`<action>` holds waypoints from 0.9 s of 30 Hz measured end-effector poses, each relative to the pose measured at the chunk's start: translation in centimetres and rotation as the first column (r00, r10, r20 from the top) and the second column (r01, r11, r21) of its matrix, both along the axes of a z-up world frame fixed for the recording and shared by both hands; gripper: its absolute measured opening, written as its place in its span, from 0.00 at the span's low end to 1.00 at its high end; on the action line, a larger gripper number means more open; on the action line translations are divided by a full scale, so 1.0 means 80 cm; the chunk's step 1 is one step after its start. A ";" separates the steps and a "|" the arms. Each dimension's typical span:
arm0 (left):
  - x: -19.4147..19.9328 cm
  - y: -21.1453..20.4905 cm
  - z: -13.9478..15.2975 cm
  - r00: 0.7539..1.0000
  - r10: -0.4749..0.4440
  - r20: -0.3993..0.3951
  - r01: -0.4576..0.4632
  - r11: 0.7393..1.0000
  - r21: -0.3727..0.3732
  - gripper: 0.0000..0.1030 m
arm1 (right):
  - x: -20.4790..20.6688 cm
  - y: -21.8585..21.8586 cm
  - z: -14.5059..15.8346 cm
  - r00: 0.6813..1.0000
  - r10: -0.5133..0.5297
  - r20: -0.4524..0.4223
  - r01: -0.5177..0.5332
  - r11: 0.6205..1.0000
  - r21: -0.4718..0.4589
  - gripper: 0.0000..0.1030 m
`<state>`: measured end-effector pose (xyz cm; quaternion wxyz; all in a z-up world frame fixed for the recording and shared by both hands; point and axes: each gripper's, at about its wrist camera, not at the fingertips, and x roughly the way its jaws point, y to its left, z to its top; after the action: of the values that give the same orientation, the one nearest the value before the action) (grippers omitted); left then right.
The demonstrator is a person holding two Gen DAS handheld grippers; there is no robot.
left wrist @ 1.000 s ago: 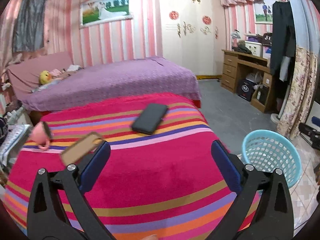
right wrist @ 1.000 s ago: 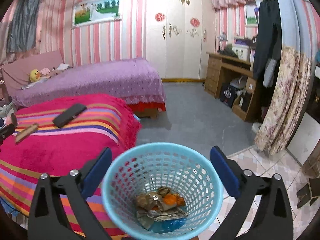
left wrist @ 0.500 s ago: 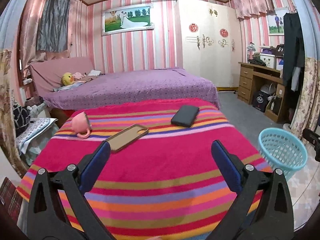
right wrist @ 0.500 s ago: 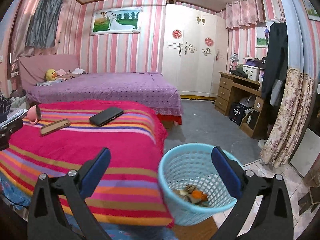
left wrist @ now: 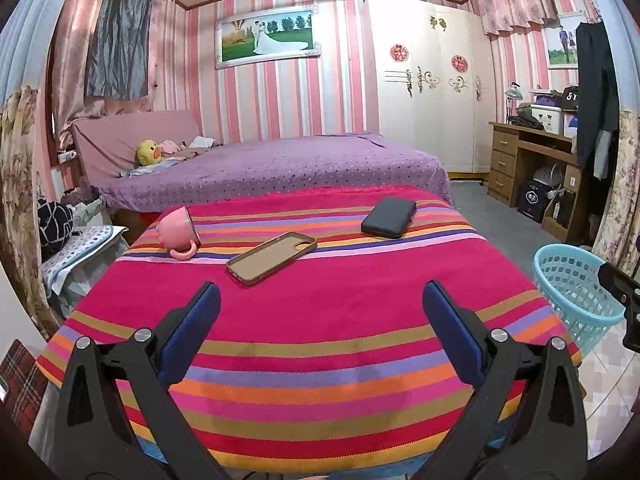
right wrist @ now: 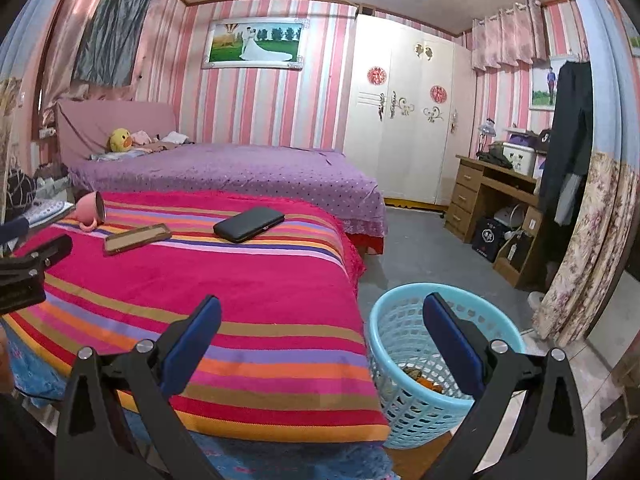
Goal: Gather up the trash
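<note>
Striped table (left wrist: 320, 320): one mug (left wrist: 178, 232), two cases (left wrist: 272, 257).

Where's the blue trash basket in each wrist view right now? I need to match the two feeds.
Left wrist: the blue basket stands at the right edge, on the floor beside the striped bed.
Right wrist: the basket is low and right of centre, partly behind the right-hand jaw, trash inside.
Shared landmark: the black case lying on the striped blanket.
</note>
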<state>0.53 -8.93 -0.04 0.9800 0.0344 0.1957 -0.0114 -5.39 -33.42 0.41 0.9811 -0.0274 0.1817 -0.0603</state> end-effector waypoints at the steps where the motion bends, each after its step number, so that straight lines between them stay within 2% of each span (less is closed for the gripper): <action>1: 0.001 0.001 -0.001 1.000 0.001 -0.001 -0.001 1.000 0.003 0.95 | 0.001 -0.001 0.000 1.000 -0.001 0.000 0.001 1.000 0.005 0.96; 7: 0.011 0.001 -0.004 1.000 0.007 -0.008 -0.007 1.000 0.006 0.95 | 0.011 -0.001 -0.002 1.000 -0.002 -0.001 0.002 1.000 0.028 0.95; 27: 0.016 0.000 0.000 1.000 -0.003 0.009 0.003 1.000 0.018 0.95 | 0.025 0.020 0.000 0.999 0.033 0.019 -0.034 0.999 0.024 0.95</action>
<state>1.79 -8.91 -0.04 0.9805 0.0434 0.1912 -0.0108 -3.36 -31.85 0.44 0.9839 -0.0179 0.1727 -0.0419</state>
